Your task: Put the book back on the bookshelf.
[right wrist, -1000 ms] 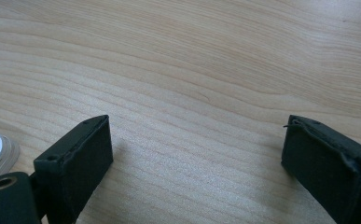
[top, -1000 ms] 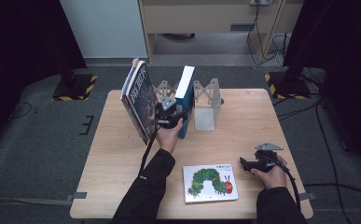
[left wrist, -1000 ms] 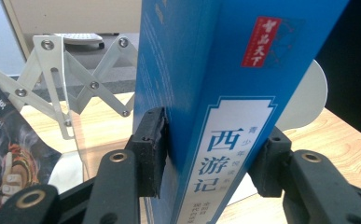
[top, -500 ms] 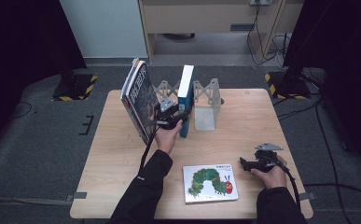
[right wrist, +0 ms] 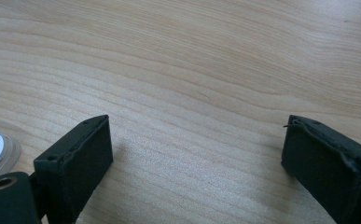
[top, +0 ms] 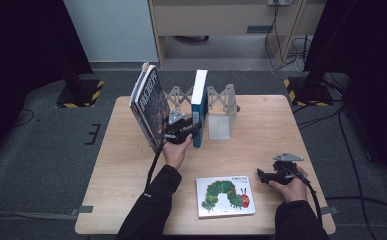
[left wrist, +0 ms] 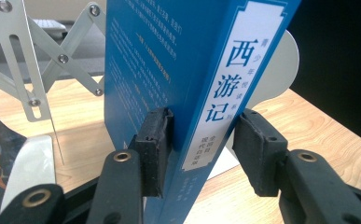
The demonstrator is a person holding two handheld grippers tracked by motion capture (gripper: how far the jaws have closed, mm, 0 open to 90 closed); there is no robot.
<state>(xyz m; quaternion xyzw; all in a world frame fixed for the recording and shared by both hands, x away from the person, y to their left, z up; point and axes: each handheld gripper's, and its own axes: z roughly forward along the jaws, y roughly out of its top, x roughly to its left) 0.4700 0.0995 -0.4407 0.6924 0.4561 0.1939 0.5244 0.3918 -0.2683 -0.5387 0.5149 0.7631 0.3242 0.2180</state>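
A thick blue book (top: 199,102) with a white spine label stands upright on its edge in the metal expanding rack (top: 221,100). My left gripper (top: 193,129) has it low down by the spine. In the left gripper view the blue book (left wrist: 169,70) is between the jaws, which have just been closing. One pad (left wrist: 155,144) lies flat on the cover, and the other pad (left wrist: 257,154) meets the spine's edge at its top corner. My right gripper (top: 260,176) rests near the table's front right, and in its own view this gripper (right wrist: 194,158) is open over bare wood.
A large dark book (top: 148,107) leans at the rack's left end, close to my left hand. A caterpillar picture book (top: 225,196) lies flat near the front edge of the wooden table (top: 131,165), left of my right hand. The rack's scissor links (left wrist: 33,60) stand beside the blue book.
The blue book, which leaned with its top to the right, now stands upright in the rack. My left hand shifted only slightly. My right hand has stayed put.
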